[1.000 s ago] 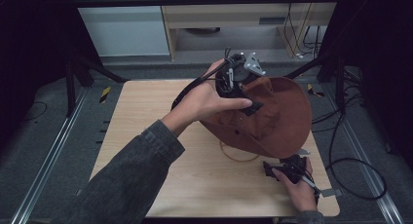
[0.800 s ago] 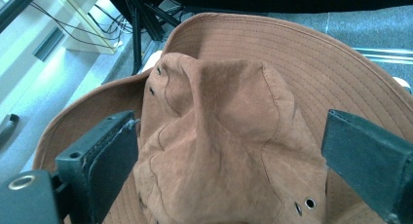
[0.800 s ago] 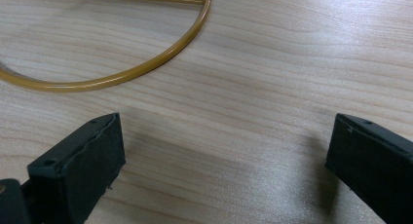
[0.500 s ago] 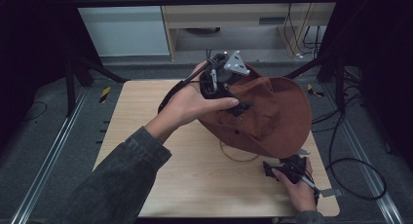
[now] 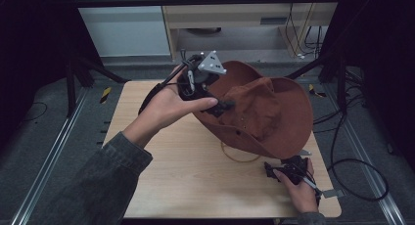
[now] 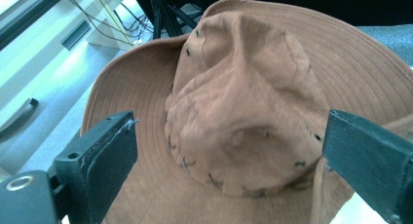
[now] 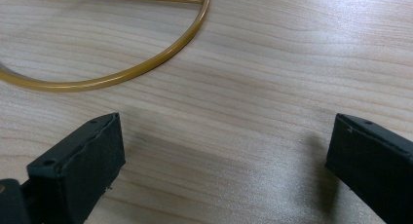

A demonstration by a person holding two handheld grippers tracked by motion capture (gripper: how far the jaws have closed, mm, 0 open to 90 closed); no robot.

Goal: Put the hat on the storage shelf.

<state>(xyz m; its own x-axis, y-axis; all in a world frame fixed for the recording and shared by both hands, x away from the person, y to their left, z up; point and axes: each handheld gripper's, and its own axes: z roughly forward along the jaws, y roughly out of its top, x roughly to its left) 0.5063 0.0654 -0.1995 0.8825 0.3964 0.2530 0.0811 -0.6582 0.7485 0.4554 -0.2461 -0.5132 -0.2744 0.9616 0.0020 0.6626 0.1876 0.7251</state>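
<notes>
A brown wide-brimmed hat [image 5: 274, 112] stands tilted over the right half of the wooden table [image 5: 171, 176], its dented crown facing left. A thin gold wire ring [image 5: 240, 156] lies on the table under its front brim. My left gripper [image 5: 215, 95] hovers at the hat's left side, open, with one jaw close to the crown. In the left gripper view the hat [image 6: 243, 112] lies ahead between the wide-apart jaws of that gripper [image 6: 229, 131]. My right gripper [image 5: 276, 170] rests low near the table's front right, open and empty. The right gripper view [image 7: 226, 136] shows the gold ring [image 7: 122, 75] just ahead.
Black frame posts [image 5: 337, 63] stand around the table. A pale cabinet [image 5: 235, 19] is behind it. Cables [image 5: 352, 161] trail on the floor at the right, and metal rails [image 5: 54, 151] run along the left side.
My left gripper has drawn leftward off the hat, uncovering the crown. The right gripper has stayed in place.
</notes>
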